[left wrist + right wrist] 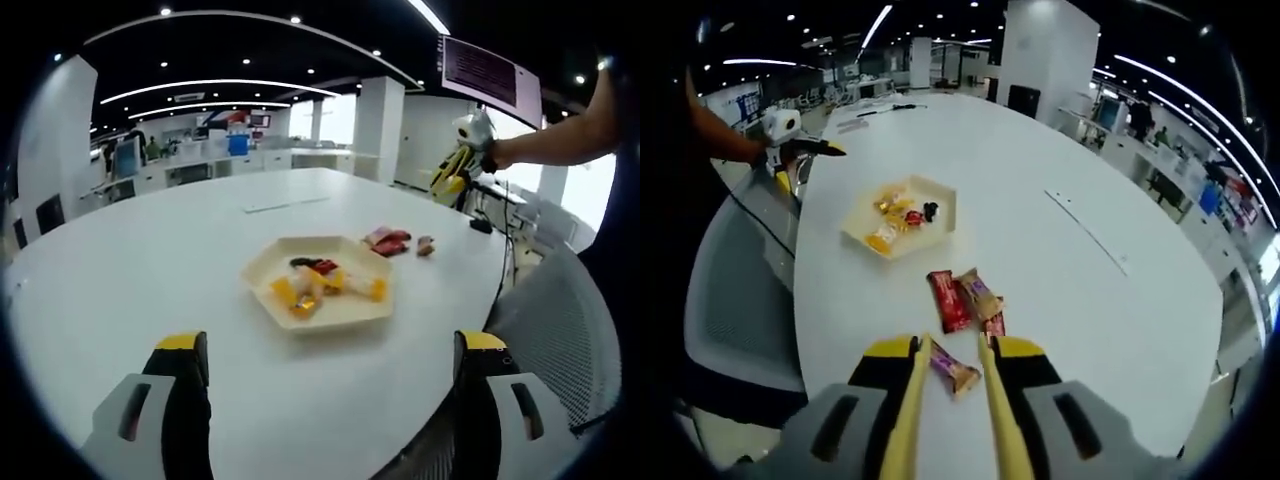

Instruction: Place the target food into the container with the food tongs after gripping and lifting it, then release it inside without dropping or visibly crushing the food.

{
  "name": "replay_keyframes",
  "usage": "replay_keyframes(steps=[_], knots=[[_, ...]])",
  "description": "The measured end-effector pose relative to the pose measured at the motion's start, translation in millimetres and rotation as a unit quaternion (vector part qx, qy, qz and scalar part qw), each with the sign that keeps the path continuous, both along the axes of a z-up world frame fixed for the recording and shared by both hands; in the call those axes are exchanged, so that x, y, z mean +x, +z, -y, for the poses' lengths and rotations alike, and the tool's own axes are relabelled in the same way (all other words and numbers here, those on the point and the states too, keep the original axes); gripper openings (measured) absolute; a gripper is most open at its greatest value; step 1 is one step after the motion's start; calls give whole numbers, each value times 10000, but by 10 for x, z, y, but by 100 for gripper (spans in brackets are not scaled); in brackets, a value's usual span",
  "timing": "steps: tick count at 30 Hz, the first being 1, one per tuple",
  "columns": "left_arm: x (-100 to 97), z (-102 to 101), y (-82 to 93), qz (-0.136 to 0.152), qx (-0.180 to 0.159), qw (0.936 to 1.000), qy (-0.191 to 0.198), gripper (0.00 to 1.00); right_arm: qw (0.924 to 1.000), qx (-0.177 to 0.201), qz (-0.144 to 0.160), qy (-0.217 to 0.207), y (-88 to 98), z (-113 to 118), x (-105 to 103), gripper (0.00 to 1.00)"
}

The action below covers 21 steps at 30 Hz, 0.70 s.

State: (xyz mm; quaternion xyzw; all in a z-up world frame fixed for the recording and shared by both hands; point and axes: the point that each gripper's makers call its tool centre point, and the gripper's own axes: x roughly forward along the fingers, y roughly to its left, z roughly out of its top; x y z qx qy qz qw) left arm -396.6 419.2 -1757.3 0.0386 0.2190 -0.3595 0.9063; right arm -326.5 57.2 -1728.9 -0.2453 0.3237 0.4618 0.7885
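Right tool [952,372]: clasps yellow food tongs [948,420], arms parted.
Target snack bar [954,373]: on table [1090,300], between tong tips, long axis slanting across them.
Container [858,238]: well beyond, ahead-left.
Left tool [330,365]: released, distant; right nearer.

Tray [262,270] snacks too small to identify; tongs' [950,420] tips off-frame.
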Motion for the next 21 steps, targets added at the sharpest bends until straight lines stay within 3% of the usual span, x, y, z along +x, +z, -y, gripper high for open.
replay_keyframes(steps=[7, 21], knots=[[-6, 11, -15, -30, 31, 10000, -30, 99, 9997, -182, -181, -18, -293, 23, 5, 28], [5, -6, -38, -117, -18, 9999, 14, 98, 9970, -684, -265, 232, -660, -32, 8, 28]])
